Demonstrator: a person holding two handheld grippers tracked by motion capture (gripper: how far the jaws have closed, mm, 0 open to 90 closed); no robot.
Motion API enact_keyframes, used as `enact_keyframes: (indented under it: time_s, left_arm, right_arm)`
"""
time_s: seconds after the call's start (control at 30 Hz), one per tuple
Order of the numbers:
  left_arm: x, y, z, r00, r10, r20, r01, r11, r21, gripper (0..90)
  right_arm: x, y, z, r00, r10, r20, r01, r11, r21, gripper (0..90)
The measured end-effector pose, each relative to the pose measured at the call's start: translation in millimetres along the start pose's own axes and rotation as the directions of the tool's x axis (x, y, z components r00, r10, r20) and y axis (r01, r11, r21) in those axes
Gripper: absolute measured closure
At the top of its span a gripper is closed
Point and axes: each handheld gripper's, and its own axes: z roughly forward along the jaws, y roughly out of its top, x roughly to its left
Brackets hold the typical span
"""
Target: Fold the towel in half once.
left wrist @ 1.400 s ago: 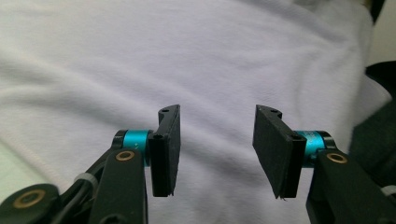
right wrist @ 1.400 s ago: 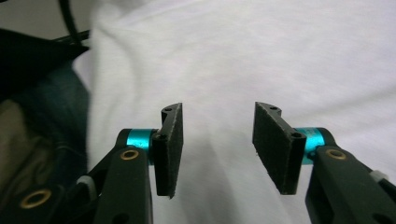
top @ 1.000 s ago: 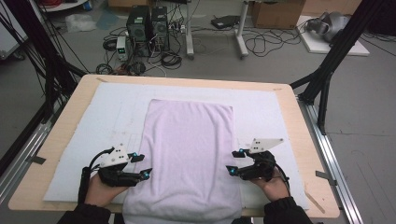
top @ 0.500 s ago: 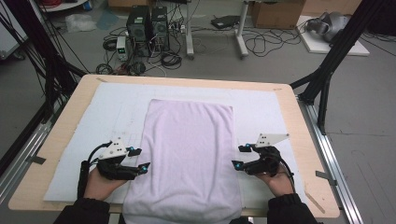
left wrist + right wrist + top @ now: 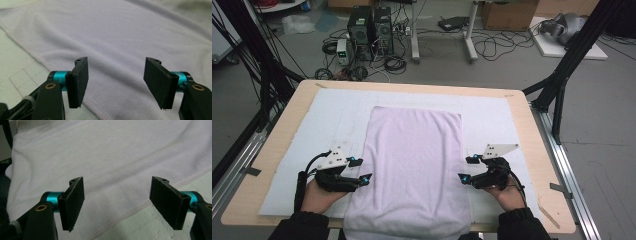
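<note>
Now both grippers' fingers spread, flanking lilac towel [image 5: 414, 165] edges.

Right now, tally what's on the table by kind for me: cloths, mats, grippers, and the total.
Towel, pale lilac: 1
Mat, white, under the towel: 1
Grippers, both with jaws apart at the towel's side edges: 2, left gripper and right gripper
Total: 4

A pale lilac towel [image 5: 414, 165] lay flat at the frame's center on the tabletop [image 5: 537, 150]. The left gripper [image 5: 359, 171] and right gripper [image 5: 466, 169] flanked its lower edges, fingers apart.
</note>
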Motion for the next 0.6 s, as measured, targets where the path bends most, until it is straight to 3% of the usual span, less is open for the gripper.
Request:
enact_keyframes:
  time_s: [0.27,0.43,0.6]
  left_arm:
    - [13.3,9.7,2.7,1.0000,0.001,-0.005,-0.001,1.0000,0.003,38.6]
    - [30.0,22.6,5.9,0.9997,-0.014,-0.018,0.014,0.9998,0.011,38.9]
    - [46.2,42.5,7.3,0.9989,-0.014,-0.044,0.014,0.9999,0.006,42.4]
  right_arm:
    - [-10.5,9.8,-1.9,0.9997,0.019,-0.013,-0.019,1.000,-0.018,22.8]
    - [-27.9,20.6,-7.2,0.9994,0.035,0.003,-0.035,0.999,-0.032,21.9]
    - [-45.9,37.6,-10.1,0.9986,0.035,0.039,-0.036,0.999,0.005,21.4]
